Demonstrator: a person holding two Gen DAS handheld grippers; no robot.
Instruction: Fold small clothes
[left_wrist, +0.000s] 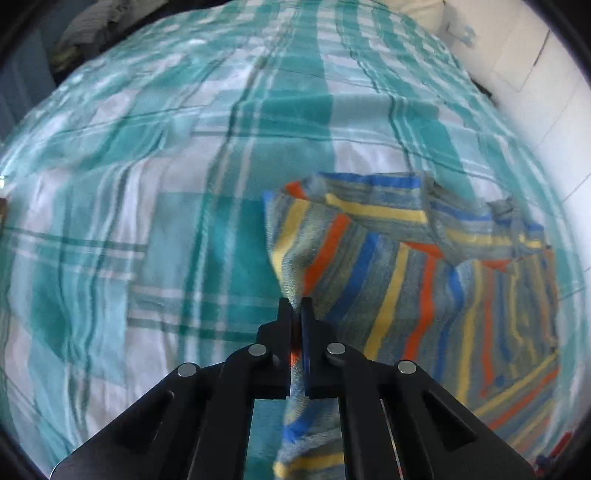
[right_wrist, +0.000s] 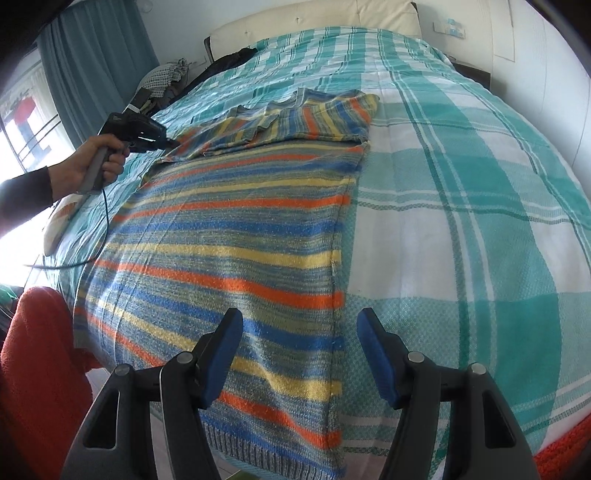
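A striped knit sweater (right_wrist: 236, 236) in blue, orange, yellow and grey lies spread on the bed, its hem at the near edge and its neck end far. Its upper part is folded over. My left gripper (left_wrist: 296, 301) is shut on a bunched fold of the sweater (left_wrist: 424, 280) and holds it lifted off the cover. In the right wrist view the left gripper (right_wrist: 173, 143) grips the sweater's far left edge. My right gripper (right_wrist: 299, 325) is open and empty, hovering just above the sweater's right side seam near the hem.
The bed has a teal and white plaid cover (right_wrist: 461, 206) and a cream headboard (right_wrist: 314, 22). Dark and checked clothes (right_wrist: 166, 77) lie piled at the far left of the bed. A red knit cloth (right_wrist: 40, 354) hangs at the near left. A teal curtain (right_wrist: 92, 55) stands left.
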